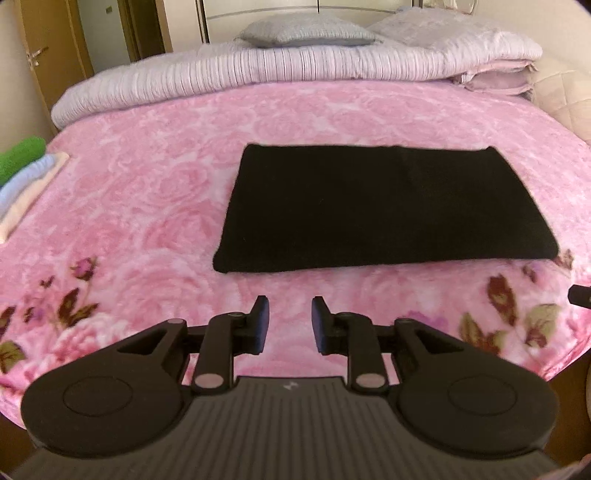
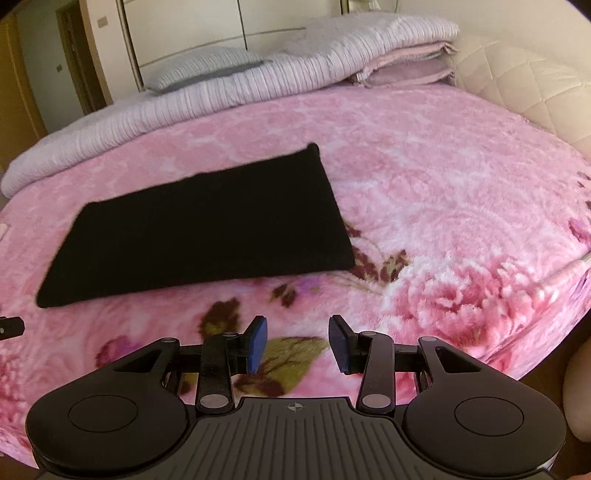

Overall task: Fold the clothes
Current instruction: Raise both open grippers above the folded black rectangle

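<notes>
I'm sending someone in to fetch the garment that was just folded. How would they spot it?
Look at the bed with the pink flowered blanket. In its middle lies the black folded garment, a flat rectangle. The other folded clothes, green, pale blue and cream, are stacked at the blanket's left edge.

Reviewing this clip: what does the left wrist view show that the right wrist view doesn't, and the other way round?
Only the left wrist view shows the stack of folded clothes, green on top, at the blanket's left edge, and a wooden door.

Only the right wrist view shows the cream quilted headboard and the blanket's large bloom print.

Both show the folded black garment lying flat on the pink floral blanket, the rolled lilac duvet, a grey pillow, and an open, empty hand-held gripper.
</notes>
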A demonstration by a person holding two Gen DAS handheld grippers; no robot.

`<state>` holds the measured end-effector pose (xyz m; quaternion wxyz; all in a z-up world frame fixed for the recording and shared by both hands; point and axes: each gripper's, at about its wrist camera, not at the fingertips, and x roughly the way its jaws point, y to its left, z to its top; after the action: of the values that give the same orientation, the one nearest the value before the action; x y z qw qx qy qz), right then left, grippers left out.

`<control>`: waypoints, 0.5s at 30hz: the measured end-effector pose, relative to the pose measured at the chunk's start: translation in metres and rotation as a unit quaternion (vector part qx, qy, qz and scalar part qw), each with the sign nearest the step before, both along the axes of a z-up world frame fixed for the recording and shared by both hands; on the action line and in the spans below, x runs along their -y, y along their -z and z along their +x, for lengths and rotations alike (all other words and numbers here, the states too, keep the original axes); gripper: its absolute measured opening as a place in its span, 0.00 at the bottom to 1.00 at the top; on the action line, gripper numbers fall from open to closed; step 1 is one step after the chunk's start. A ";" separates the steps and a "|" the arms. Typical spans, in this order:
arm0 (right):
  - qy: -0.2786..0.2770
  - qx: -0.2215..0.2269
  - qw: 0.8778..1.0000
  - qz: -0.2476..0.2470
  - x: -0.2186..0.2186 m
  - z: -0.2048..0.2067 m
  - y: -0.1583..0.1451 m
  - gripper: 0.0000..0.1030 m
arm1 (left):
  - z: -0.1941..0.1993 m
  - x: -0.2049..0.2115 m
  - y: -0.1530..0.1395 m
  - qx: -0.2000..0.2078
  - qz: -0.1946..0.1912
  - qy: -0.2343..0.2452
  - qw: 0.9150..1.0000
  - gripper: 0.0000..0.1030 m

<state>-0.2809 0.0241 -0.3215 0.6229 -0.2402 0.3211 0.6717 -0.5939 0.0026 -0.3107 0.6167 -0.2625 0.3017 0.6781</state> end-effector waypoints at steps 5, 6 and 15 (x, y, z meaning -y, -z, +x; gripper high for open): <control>-0.008 -0.005 1.000 0.020 0.017 -0.004 -0.014 0.40 | 0.008 0.028 -0.025 -0.015 0.032 0.001 0.999 0.27; -0.010 -0.006 1.000 0.022 0.021 -0.004 -0.016 0.40 | 0.009 0.033 -0.030 -0.017 0.037 0.001 0.999 0.27; -0.022 -0.021 0.999 0.027 0.037 -0.007 -0.021 0.40 | 0.006 0.058 -0.042 -0.018 0.049 -0.002 0.999 0.28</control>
<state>-0.2884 -0.0126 -0.3007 0.6070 -0.2159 0.3101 0.6991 -0.5880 -0.0557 -0.2683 0.6217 -0.2202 0.2789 0.6980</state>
